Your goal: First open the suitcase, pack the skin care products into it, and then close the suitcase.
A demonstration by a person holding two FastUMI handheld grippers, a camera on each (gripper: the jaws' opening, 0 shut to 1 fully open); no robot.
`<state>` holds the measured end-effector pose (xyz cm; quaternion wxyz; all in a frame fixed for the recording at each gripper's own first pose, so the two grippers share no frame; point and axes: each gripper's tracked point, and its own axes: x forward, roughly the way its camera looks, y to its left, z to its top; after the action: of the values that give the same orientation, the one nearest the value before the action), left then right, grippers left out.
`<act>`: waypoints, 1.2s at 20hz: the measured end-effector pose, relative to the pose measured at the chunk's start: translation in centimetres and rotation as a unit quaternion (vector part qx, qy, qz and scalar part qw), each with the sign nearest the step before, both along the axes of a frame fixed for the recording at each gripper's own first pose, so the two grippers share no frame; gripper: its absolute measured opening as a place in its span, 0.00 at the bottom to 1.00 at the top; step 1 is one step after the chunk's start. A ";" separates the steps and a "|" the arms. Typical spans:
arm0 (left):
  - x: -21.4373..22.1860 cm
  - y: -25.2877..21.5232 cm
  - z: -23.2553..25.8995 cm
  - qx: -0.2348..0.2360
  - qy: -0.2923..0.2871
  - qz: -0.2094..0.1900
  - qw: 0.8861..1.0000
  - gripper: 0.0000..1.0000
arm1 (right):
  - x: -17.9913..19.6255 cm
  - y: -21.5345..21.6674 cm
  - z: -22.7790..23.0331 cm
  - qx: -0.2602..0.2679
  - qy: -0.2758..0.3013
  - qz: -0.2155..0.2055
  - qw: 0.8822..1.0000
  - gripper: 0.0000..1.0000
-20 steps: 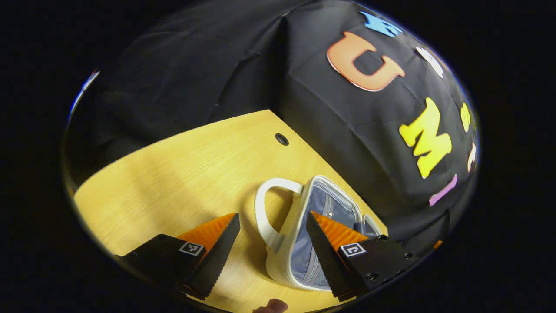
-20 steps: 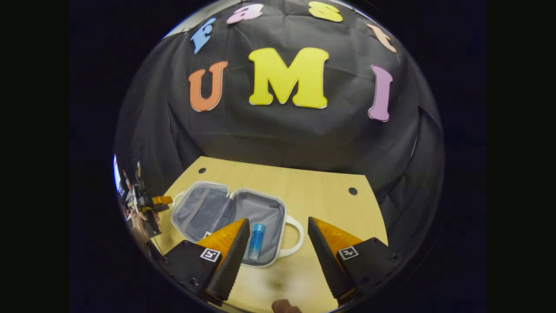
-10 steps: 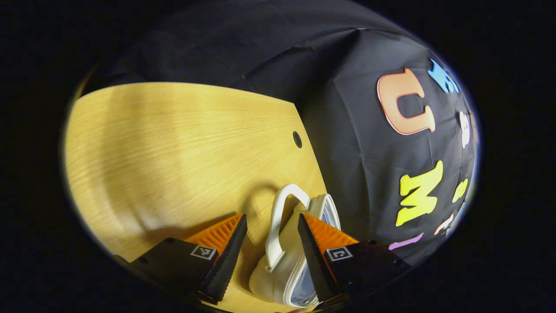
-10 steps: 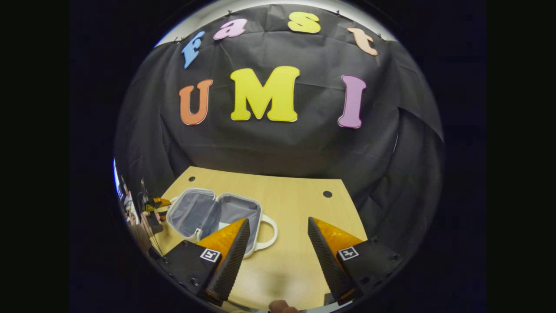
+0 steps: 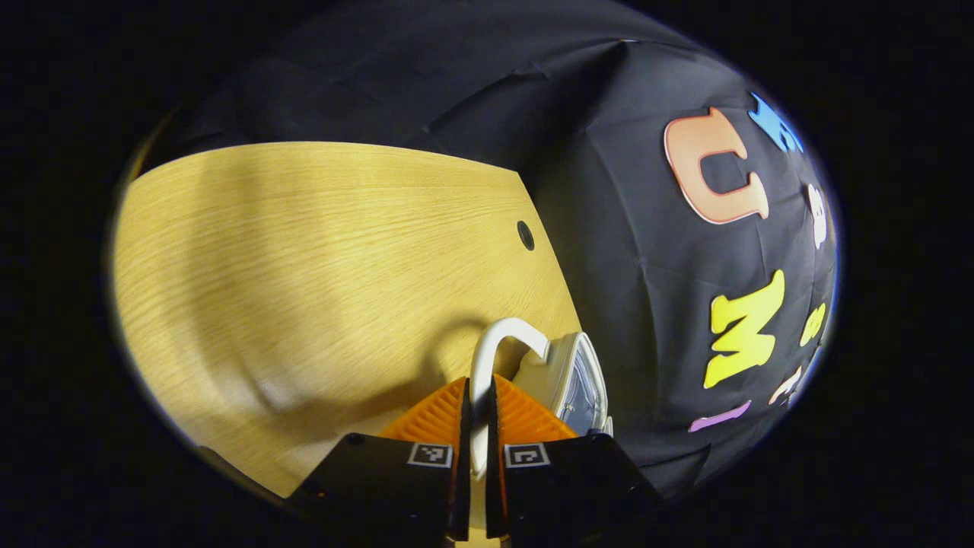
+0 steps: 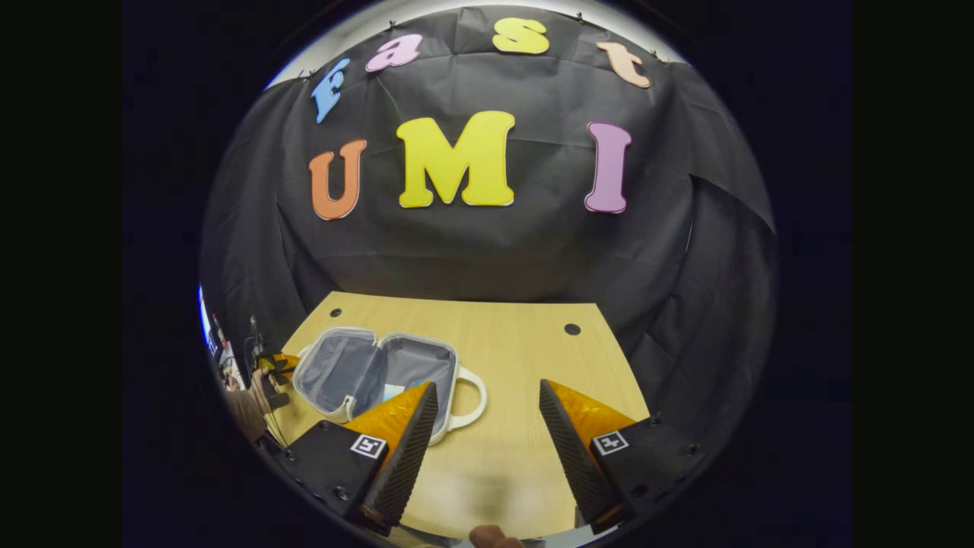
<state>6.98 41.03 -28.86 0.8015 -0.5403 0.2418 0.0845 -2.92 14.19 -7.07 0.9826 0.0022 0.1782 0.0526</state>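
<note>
One suitcase (image 6: 380, 373) open | handle (image 5: 487, 350) in left gripper (image 5: 477, 415) | blue item inside

A light wooden desk (image 6: 525, 426) with two round cable holes carries an open white suitcase (image 6: 380, 373) at its left.

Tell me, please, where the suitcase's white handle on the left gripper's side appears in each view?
Left gripper view: the white handle arches at bottom centre, pinched by the left gripper.
Right gripper view: far left, at the open suitcase's left edge, hidden behind the left gripper.
Shared landmark: the wooden table.
</note>
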 end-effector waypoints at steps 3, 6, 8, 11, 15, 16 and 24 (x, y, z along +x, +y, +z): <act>-0.5 -0.2 1.4 0.036 0.015 -0.014 0.999 0.06 | -0.1 -1.3 2.5 -0.031 -0.056 -0.019 0.998 0.77; -0.8 -0.2 4.2 0.075 0.007 -0.017 0.997 0.04 | -0.2 0.4 4.2 -0.037 -0.095 -0.014 0.995 0.80; -0.9 -0.4 7.1 0.092 -0.010 -0.016 0.996 0.03 | 0.1 1.4 4.7 -0.032 -0.107 -0.005 0.994 0.80; -0.8 -1.4 10.6 0.135 -0.019 -0.038 0.990 0.03 | 0.5 2.2 5.1 -0.022 -0.115 0.007 0.993 0.80; -0.8 -3.5 16.0 0.216 -0.055 -0.072 0.972 0.03 | 0.5 1.6 5.8 -0.012 -0.124 0.020 0.992 0.78; -0.6 -4.4 17.3 0.232 -0.065 -0.076 0.968 0.03 | 0.7 1.0 6.1 -0.021 -0.133 0.022 0.991 0.79; 0.0 -13.2 25.2 0.311 -0.136 -0.112 0.934 0.03 | 0.7 -2.8 7.5 -0.059 -0.174 0.049 0.982 0.79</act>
<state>7.02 27.87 -3.63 0.9591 -0.2393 0.1510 -0.0092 -2.17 11.40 0.47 0.9932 -0.0734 0.0073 0.0898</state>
